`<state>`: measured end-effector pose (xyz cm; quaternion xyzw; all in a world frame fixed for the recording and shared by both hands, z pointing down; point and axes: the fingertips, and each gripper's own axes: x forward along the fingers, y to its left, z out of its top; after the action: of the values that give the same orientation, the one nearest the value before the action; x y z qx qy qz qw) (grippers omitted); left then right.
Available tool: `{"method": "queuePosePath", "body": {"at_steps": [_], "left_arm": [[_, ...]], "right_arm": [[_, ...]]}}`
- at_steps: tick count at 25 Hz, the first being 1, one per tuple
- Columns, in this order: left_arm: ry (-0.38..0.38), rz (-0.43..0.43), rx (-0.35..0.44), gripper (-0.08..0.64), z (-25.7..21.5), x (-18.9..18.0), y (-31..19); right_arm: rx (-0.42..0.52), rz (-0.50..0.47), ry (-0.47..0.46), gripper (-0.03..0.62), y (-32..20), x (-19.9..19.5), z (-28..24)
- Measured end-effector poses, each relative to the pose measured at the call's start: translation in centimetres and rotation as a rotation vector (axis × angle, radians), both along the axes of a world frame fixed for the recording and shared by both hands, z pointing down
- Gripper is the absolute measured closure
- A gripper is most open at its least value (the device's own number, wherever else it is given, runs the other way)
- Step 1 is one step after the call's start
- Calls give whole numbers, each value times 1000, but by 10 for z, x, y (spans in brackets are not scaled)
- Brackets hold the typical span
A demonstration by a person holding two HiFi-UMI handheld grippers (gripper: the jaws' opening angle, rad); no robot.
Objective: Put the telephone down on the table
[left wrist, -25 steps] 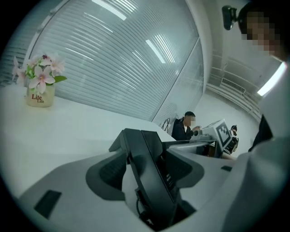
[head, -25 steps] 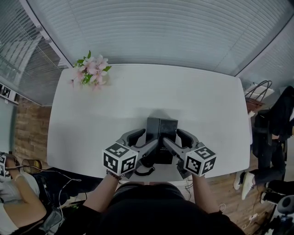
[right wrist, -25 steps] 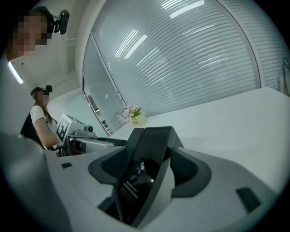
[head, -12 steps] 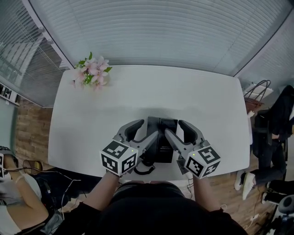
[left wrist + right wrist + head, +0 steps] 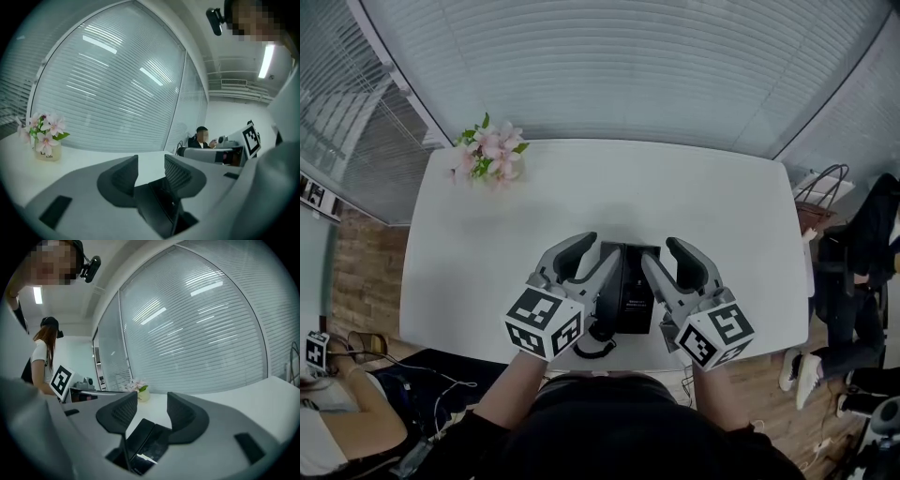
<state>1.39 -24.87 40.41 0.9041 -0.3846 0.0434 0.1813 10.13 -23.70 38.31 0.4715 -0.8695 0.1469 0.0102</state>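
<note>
At the six o'clock edge of the tabletop (image 5: 534, 216), the black telephone (image 5: 630, 291) is lying flat, its cord looping off the near side. Just above it, the left tool (image 5: 604, 244) and the right tool (image 5: 657, 248) are rising clear of it compared with a second ago. Their jaws have just been narrowing but are standing apart, with nothing between them, and the handset is showing below each gap rather than in it. That suggests the set-down is already done and the hands are withdrawing. Far off at eleven o'clock, the pink flowers (image 5: 487, 150) are sitting undisturbed before the blinds.
</note>
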Motion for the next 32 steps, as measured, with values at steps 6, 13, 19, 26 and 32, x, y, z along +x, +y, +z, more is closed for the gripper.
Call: {"method": "queuePosePath", "body": {"at_steps": [6,13,19,26,32], "left_arm": [[-2,-16,46,407,-13,1,0],[19,-28,109,453,-36,0,1],[28,-35,141,488,-46,1,3],[58,-32,142,517,-53,-1,2],[50,-34,164,545,-58,-1,5]], "right_arm": [[47,22,-7,416,0,1,-16],[103,39,-21,451,1,1,-36],[141,47,-21,482,2,-1,-47],[177,54,-16,515,2,-2,-58],[190,53,-16,538,3,-2,-61]]}}
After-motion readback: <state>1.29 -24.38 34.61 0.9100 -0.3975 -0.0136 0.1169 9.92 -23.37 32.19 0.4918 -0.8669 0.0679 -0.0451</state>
